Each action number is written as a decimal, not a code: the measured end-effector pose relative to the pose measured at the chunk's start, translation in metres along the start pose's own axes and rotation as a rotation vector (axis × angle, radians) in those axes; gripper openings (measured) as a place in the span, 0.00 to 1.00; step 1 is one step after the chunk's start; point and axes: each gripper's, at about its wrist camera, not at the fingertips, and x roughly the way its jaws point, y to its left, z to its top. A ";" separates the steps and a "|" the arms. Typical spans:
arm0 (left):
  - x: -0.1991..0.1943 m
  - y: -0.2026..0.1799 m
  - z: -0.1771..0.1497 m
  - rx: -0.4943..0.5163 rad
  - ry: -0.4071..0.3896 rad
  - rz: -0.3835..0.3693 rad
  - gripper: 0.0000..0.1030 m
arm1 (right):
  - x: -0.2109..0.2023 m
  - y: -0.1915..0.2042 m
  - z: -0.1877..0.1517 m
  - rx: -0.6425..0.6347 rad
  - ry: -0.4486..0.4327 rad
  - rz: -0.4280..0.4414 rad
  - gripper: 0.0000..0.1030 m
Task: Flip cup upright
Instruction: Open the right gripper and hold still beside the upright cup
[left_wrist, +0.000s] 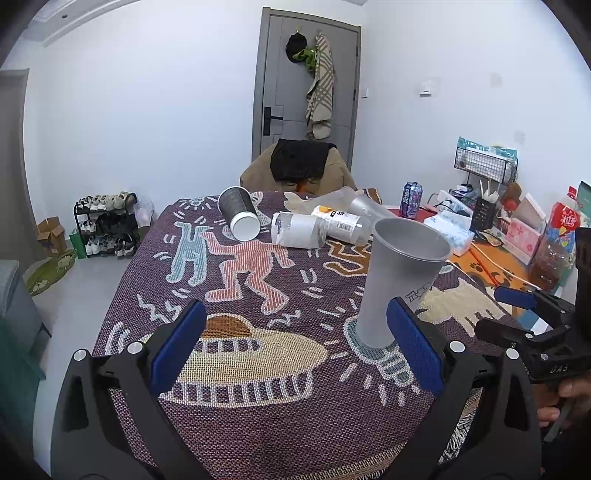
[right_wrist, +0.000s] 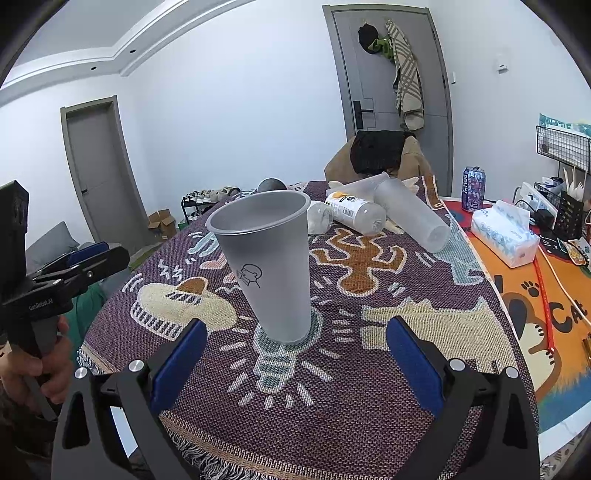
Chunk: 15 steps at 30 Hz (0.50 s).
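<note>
both grippers, left gripper and right gripper, had their jaws spread wide and held nothing. one grey cup stood mouth-up on the woven cloth, just beyond the right jaws and apart from them, so the flip looked done and the cup let go.

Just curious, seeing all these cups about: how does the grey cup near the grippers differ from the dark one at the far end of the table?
The grey frosted cup stands upright, mouth up; the dark paper cup lies on its side. The grey cup is pale and carries a small line drawing; the dark cup has a white bottom. The grey cup sits close to the left gripper; the dark cup lies far back. Both rest on the patterned cloth, untouched.
</note>
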 end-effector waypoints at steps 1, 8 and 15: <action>0.000 -0.001 0.000 0.002 0.000 -0.001 0.95 | 0.000 0.000 0.000 0.001 0.000 0.000 0.93; -0.001 -0.005 0.001 0.015 -0.002 -0.005 0.95 | 0.002 0.000 0.001 0.005 -0.002 0.002 0.93; -0.001 -0.006 0.000 0.018 0.000 -0.004 0.95 | 0.003 -0.002 0.001 0.011 -0.002 -0.002 0.93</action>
